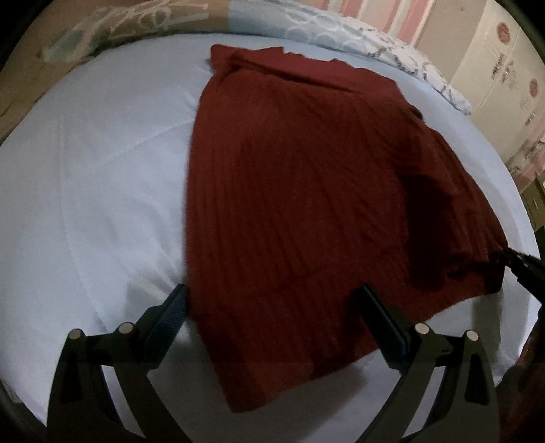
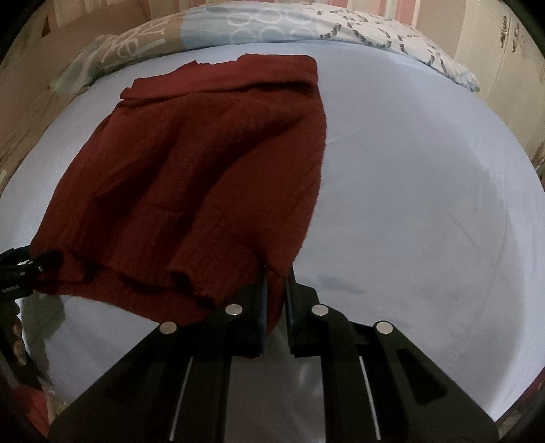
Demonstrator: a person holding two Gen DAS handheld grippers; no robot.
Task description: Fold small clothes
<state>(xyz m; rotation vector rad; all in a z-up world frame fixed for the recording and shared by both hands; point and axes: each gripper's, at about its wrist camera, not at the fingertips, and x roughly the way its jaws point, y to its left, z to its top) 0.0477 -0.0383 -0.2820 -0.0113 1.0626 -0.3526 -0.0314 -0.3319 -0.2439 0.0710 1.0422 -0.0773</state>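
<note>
A dark red ribbed knit garment [image 1: 299, 191] lies spread on a pale blue bed sheet [image 1: 95, 177]. My left gripper [image 1: 272, 300] is open, its two fingers wide apart over the garment's near left corner, with the cloth between them. In the right wrist view the garment [image 2: 190, 177] lies left of centre. My right gripper [image 2: 276, 286] is shut on the garment's near right corner, with cloth pinched between the pads. The right gripper's tip [image 1: 517, 265] shows in the left wrist view at the garment's right edge. The left gripper [image 2: 24, 269] shows at the left edge of the right wrist view.
Patterned pillows [image 2: 272, 24] lie along the far edge of the bed. A pink striped wall and white cupboard doors [image 1: 504, 68] stand beyond. The pale blue sheet [image 2: 425, 204] stretches to the right of the garment.
</note>
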